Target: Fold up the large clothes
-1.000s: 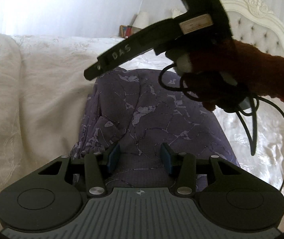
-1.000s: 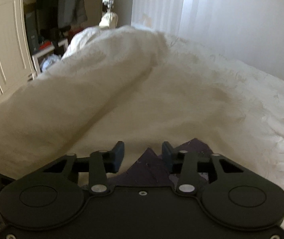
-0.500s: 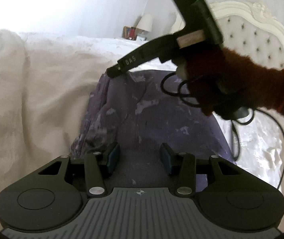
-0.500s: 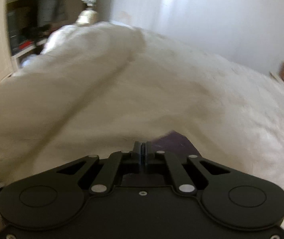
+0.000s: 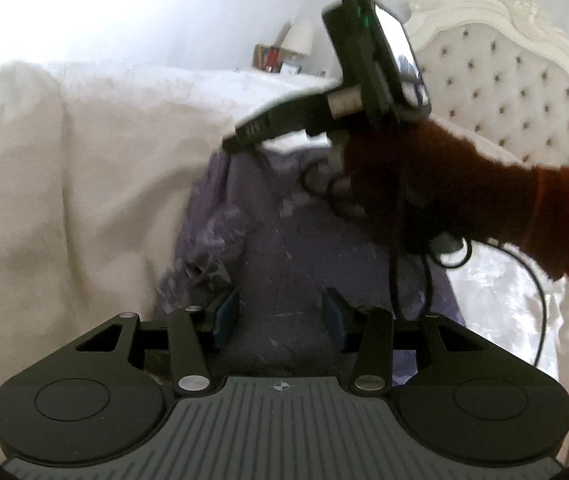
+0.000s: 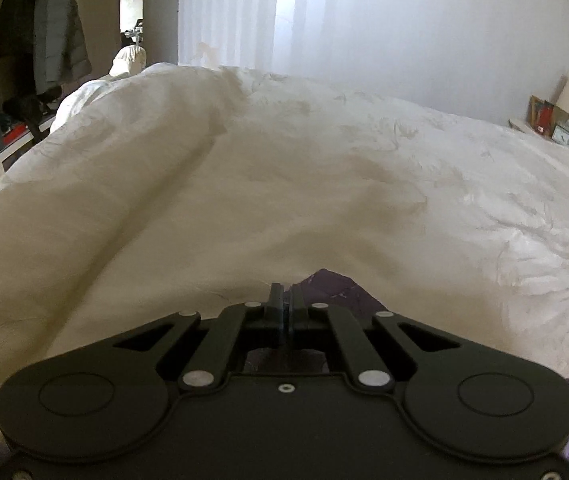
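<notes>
Purple garment (image 5: 308,248): thin woven cloth, matt, pale marbled print, soft creases. Bed cover (image 6: 324,184): cream cloth, matt, faintly embossed pattern, wrinkled; slight sheen on its right part in the left wrist view. Left gripper (image 5: 280,314): matt black plastic body, ribbed grey plastic top plate, shiny metal pivot pins, blue rubbery-looking pads (image 5: 226,314). Right gripper (image 6: 285,300): same matt black plastic, smooth, metal pins. Headboard (image 5: 504,68): tufted padded upholstery, buttoned, in a glossy cream carved frame. Sleeve (image 5: 564,220): fuzzy rust-coloured knit. Cable (image 5: 540,300): smooth black plastic sheath.
</notes>
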### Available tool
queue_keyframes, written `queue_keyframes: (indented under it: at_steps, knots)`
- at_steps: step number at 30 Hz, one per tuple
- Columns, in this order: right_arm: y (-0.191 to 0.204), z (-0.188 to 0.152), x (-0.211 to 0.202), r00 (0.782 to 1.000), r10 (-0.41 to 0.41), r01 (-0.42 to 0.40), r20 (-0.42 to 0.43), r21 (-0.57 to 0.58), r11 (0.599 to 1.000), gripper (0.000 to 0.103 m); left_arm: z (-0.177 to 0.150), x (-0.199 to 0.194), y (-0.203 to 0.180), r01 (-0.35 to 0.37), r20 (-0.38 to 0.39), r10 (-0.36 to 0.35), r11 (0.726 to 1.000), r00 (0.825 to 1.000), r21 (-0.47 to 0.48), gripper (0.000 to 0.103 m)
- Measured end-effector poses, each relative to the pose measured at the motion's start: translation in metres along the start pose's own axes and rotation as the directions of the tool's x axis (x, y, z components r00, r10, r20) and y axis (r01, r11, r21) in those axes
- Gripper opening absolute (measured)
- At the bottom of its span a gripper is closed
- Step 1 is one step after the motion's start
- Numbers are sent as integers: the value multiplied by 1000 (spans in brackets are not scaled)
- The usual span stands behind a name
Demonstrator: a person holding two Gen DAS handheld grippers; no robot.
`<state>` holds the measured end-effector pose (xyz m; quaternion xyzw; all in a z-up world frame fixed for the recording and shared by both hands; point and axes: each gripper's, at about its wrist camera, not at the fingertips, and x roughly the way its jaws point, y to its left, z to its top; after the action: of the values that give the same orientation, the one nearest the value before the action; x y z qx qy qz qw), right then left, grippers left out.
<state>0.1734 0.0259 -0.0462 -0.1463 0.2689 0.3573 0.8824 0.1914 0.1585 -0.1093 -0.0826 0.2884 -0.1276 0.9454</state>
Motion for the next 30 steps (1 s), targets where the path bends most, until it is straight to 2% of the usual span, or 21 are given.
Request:
queue_keyframes:
  at_steps: [3, 5, 8, 11, 15, 16, 18, 21, 24, 28, 30]
  knots:
    - [-5, 1, -8, 1000, 11, -11, 12, 3, 1000, 5, 16, -10, 7, -46, 67, 45, 999, 997, 8, 50]
    - [-6, 1, -9, 1000, 16, -16, 14, 6, 1000, 5, 27, 0, 20, -50, 60, 50, 999, 997, -8, 54]
    - [-4, 0, -11, 1000, 20, -20, 16, 4, 1000, 6, 40, 23, 36, -4, -4, 4, 1000, 1000, -10, 54]
    - [-5, 0, -12, 999, 25, -25, 21, 4, 1000, 6, 45, 39, 39, 44, -33, -42, 997, 999, 61, 54]
    - [-7, -1, -15, 999, 31, -31, 33, 7, 999, 6, 52, 60, 32, 78, -59, -67, 976, 996, 202, 54]
    - [-7, -1, -16, 999, 30, -31, 34, 8, 1000, 6, 53, 65, 32, 78, -66, -65, 972, 996, 221, 54]
    - [-8, -2, -17, 999, 29, -30, 39, 7, 1000, 6, 58, 74, 33, 121, -68, -107, 963, 992, 243, 55]
    - [-8, -3, -19, 998, 26, -27, 49, 1, 1000, 6, 61, 88, 32, 179, -121, -150, 940, 981, 290, 56]
    - [-8, -3, -19, 999, 18, -18, 49, -7, 1000, 6, 62, 93, 41, 230, -165, -194, 943, 967, 242, 55]
    - [-9, -6, -18, 999, 7, -6, 47, -7, 1000, 6, 52, 90, 61, 282, -215, -261, 957, 941, 72, 55]
    - [-9, -8, -16, 999, 6, -5, 45, -9, 1000, 5, 40, 82, 64, 279, -215, -262, 959, 941, 54, 55]
